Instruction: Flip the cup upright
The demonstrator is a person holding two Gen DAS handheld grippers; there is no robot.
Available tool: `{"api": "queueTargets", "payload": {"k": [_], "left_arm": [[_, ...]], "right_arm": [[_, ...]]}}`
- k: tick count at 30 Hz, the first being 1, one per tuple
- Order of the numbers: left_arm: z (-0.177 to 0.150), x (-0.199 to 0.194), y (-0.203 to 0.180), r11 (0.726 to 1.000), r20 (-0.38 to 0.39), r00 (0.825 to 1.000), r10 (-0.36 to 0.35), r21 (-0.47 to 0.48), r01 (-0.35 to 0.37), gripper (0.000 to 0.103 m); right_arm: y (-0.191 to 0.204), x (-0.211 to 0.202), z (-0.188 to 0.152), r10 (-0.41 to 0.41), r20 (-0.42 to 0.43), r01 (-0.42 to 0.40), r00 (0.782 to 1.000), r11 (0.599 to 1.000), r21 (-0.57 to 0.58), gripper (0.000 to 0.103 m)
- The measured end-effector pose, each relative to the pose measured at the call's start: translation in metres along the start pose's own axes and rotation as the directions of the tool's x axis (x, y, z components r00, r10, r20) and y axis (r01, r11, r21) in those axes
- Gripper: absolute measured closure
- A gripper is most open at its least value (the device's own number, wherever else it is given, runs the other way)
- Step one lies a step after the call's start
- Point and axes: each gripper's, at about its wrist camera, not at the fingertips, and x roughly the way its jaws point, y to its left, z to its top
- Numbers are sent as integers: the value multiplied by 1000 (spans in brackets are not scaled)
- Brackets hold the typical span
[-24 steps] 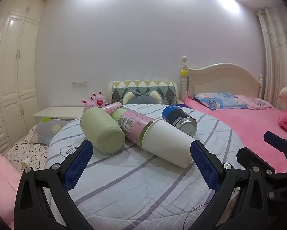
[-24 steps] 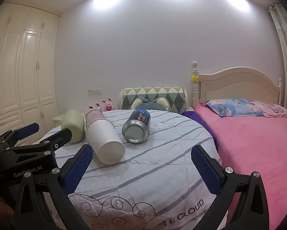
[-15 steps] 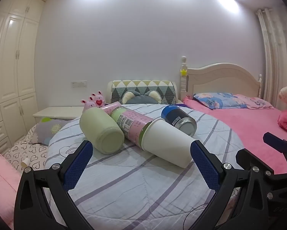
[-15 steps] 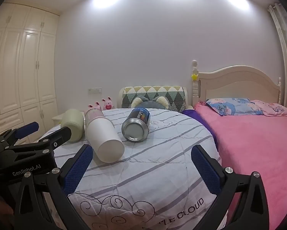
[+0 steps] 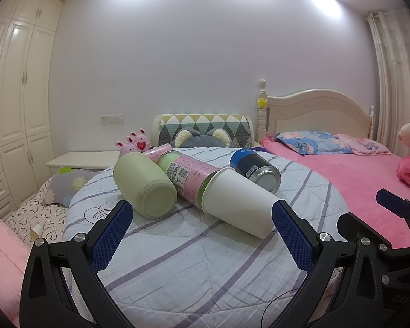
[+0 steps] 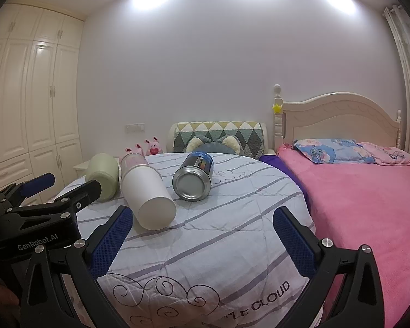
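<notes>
Three cups lie on their sides on a round table under a striped quilt [image 5: 205, 259]. A pale green cup [image 5: 144, 184] lies at the left, its base toward me. A tall cup [image 5: 218, 194] with a white lower half and pink label lies in the middle. A blue cup with a metal base [image 5: 255, 169] lies at the right. My left gripper [image 5: 199, 232] is open and empty, just short of the white cup. My right gripper [image 6: 202, 243] is open and empty, in front of the white cup [image 6: 147, 194] and the blue cup [image 6: 194, 176]. The green cup [image 6: 102, 173] is partly behind the left gripper.
A pink bed [image 6: 369, 205] with a cream headboard stands at the right. A patterned cushion [image 5: 205, 129] and pink bunny toys [image 5: 135, 143] sit behind the table. A white nightstand [image 5: 81, 160] and wardrobe [image 5: 13, 109] are at the left.
Both grippers have crept slightly toward the cups. The cups have not moved and both grippers stay open.
</notes>
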Motion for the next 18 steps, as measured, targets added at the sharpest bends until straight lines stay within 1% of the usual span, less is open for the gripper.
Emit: {"api": "queueTargets", "payload": {"k": [18], "left_arm": [[-1, 1, -2, 1000, -5, 1000, -4, 7, 5, 0]], "right_arm": [[0, 2, -1, -3, -15, 3, 1000, 1000, -1, 0]]}}
